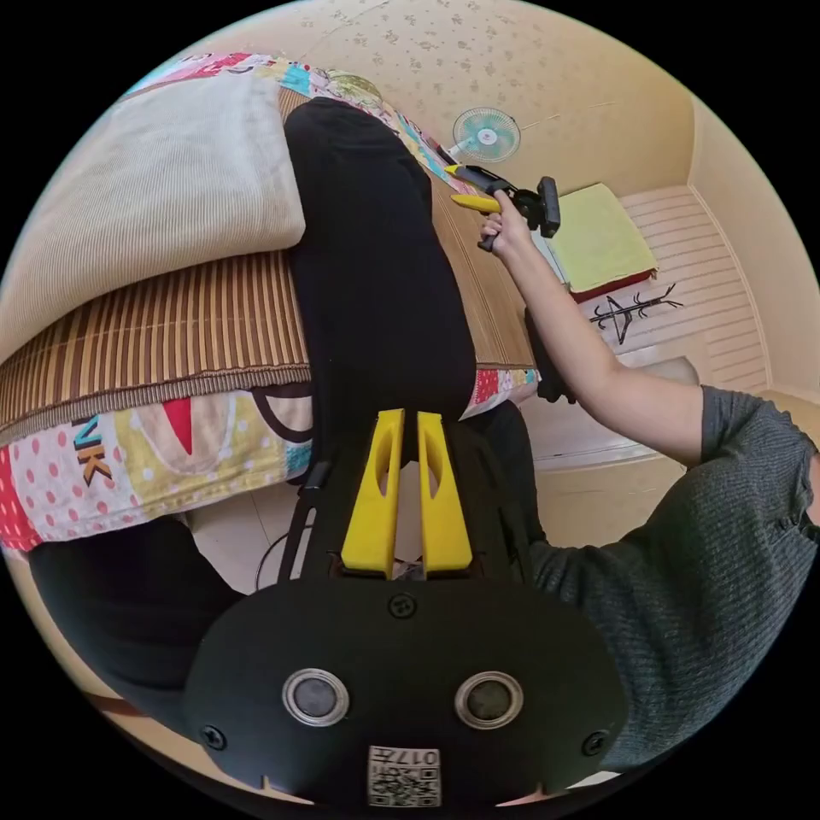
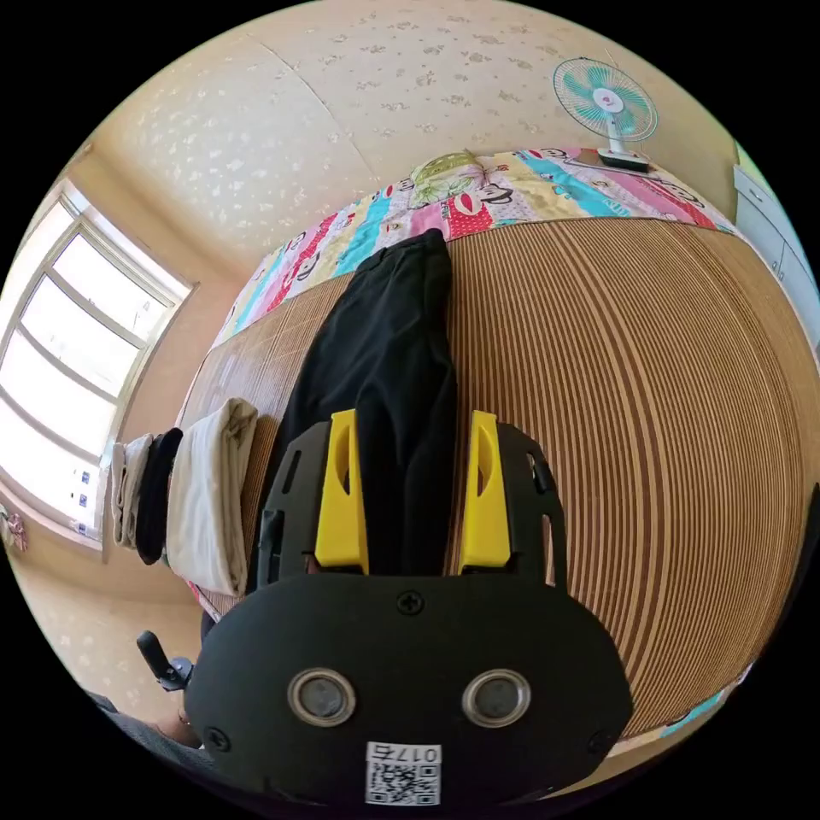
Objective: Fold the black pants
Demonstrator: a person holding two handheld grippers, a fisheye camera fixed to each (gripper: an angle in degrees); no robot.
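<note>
The black pants [image 1: 376, 256] lie lengthwise as a long narrow strip on the striped bamboo mat [image 1: 171, 325], and one end hangs over the bed's edge. At that hanging end, the yellow jaws of my left gripper [image 1: 410, 418] are nearly together, pinching the cloth. In the right gripper view the pants [image 2: 384, 342] run away from me toward the far edge of the mat [image 2: 641, 384]. My right gripper [image 2: 412, 418] is open, its jaws wide apart on either side of the strip. It also shows in the left gripper view as the right gripper [image 1: 465, 188], held in a hand over the far side.
A folded beige cloth [image 1: 154, 188] lies on the mat beside the pants, part of a small pile of folded clothes [image 2: 209, 504]. A colourful quilt [image 1: 128, 461] hangs under the mat. A fan [image 2: 606, 98] stands beyond the bed. The person's arm [image 1: 581, 342] reaches across.
</note>
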